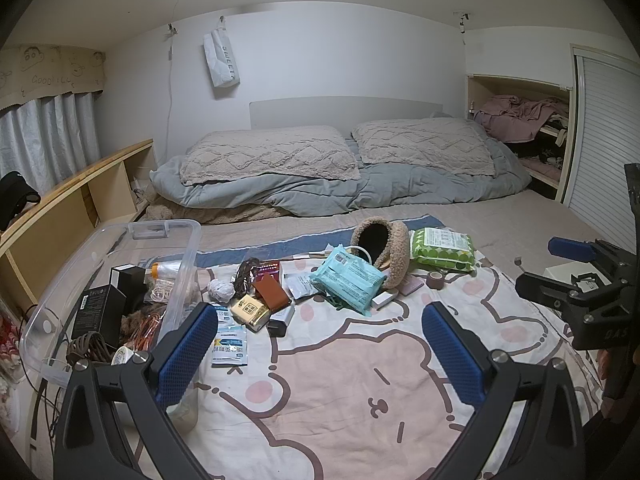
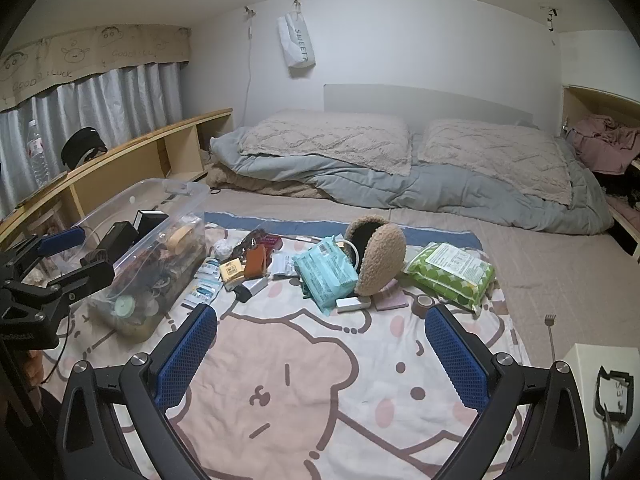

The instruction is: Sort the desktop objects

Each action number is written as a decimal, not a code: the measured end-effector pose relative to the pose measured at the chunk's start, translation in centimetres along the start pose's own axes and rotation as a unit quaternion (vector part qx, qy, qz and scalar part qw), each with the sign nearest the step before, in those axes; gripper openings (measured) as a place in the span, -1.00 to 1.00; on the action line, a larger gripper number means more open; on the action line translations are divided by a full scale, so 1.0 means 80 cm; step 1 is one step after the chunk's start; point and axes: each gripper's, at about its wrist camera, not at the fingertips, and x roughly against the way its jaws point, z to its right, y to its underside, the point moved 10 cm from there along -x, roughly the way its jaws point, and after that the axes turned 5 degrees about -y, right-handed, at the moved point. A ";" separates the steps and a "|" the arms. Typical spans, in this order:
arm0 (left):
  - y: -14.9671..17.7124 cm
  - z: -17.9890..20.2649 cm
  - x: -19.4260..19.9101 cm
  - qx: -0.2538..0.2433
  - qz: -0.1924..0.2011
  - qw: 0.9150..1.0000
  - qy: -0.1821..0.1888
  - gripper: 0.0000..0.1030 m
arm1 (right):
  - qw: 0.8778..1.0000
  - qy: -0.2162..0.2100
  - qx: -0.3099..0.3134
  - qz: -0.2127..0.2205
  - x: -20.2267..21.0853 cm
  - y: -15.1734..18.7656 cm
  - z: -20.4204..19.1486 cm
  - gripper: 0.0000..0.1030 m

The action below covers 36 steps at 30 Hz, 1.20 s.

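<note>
A pile of small objects lies on a cartoon blanket (image 1: 340,360) on the bed: a teal wipes pack (image 1: 348,280), a green wipes pack (image 1: 442,249), a fuzzy tan pouch (image 1: 384,250), a brown leather case (image 1: 272,293), a yellow packet (image 1: 250,311), a tape roll (image 1: 435,280). A clear plastic bin (image 1: 120,280) at the left holds black boxes and cords. My left gripper (image 1: 320,320) is open and empty above the blanket, beside the bin. My right gripper (image 2: 320,320) is open and empty in front of the pile; it also shows in the left wrist view (image 1: 560,264).
Two pillows (image 2: 328,136) and a grey duvet (image 2: 440,188) lie at the head of the bed. A wooden shelf (image 2: 132,156) runs along the left wall. A white box (image 2: 600,392) sits at the right. A small fork-like tool (image 2: 550,332) lies by the blanket's edge.
</note>
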 end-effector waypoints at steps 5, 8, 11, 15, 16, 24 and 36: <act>0.000 0.000 0.000 0.000 0.000 1.000 0.001 0.99 | 1.000 0.000 0.000 0.000 -0.001 0.000 0.000 1.00; 0.000 0.000 0.000 0.000 0.000 1.000 0.001 0.99 | 1.000 0.001 -0.001 0.000 -0.001 0.000 0.001 1.00; 0.000 0.000 0.000 0.000 -0.001 1.000 0.001 0.99 | 1.000 0.001 0.000 0.000 0.000 0.002 0.000 1.00; 0.000 0.003 0.003 0.002 0.001 1.000 0.001 0.99 | 1.000 0.004 0.000 -0.001 -0.002 0.005 -0.001 1.00; -0.001 0.003 0.003 0.006 0.003 1.000 0.002 0.99 | 1.000 0.005 -0.001 -0.001 -0.003 0.005 -0.001 1.00; -0.019 -0.010 0.001 0.008 0.014 1.000 -0.005 0.99 | 1.000 0.005 -0.007 0.009 -0.001 -0.007 0.007 1.00; -0.081 -0.026 0.006 0.004 0.038 0.999 -0.012 0.99 | 0.999 0.037 0.018 0.028 0.002 -0.053 0.020 1.00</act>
